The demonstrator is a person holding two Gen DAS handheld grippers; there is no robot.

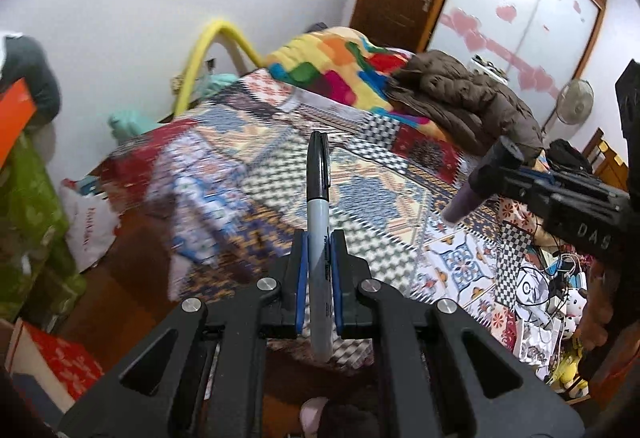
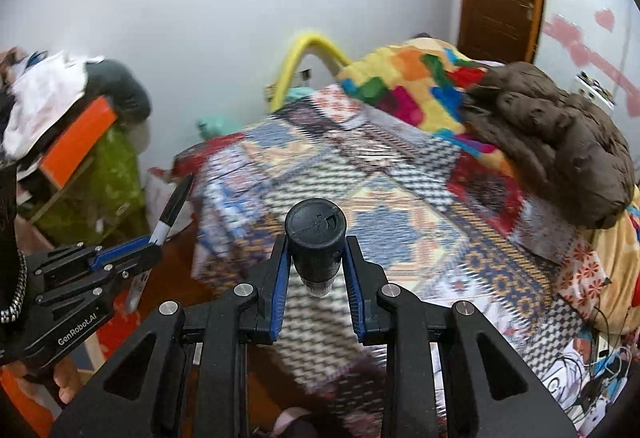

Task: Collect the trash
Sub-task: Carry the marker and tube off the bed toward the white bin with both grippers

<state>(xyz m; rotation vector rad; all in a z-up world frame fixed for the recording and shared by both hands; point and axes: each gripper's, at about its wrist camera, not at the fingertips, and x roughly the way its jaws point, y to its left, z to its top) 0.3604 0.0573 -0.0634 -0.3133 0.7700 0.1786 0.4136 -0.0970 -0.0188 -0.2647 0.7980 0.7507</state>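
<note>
Left wrist view gives us the printed grey barrel of the black-capped permanent marker (image 1: 319, 238) clamped in our left hand-held gripper (image 1: 319, 278); right wrist view shows our right hand-held gripper (image 2: 316, 274) clamped on one dark round-capped cylindrical bottle (image 2: 315, 238). Both hang above the patchwork-quilted bed (image 1: 372, 182), one brown padded jacket (image 2: 560, 142) at its far right edge.

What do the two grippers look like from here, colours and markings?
Both are matte black plastic with angular linkage arms, triangular cut-outs and silver round pivot bolts. The fingers carry blue pads. The left gripper bears white "GenRobot.AI" lettering on its side; the right gripper shows the letters "DAS" on its body. A beaded or chain-like band shows beside the left gripper's handle, at the picture's edge. No cables show on either.
</note>
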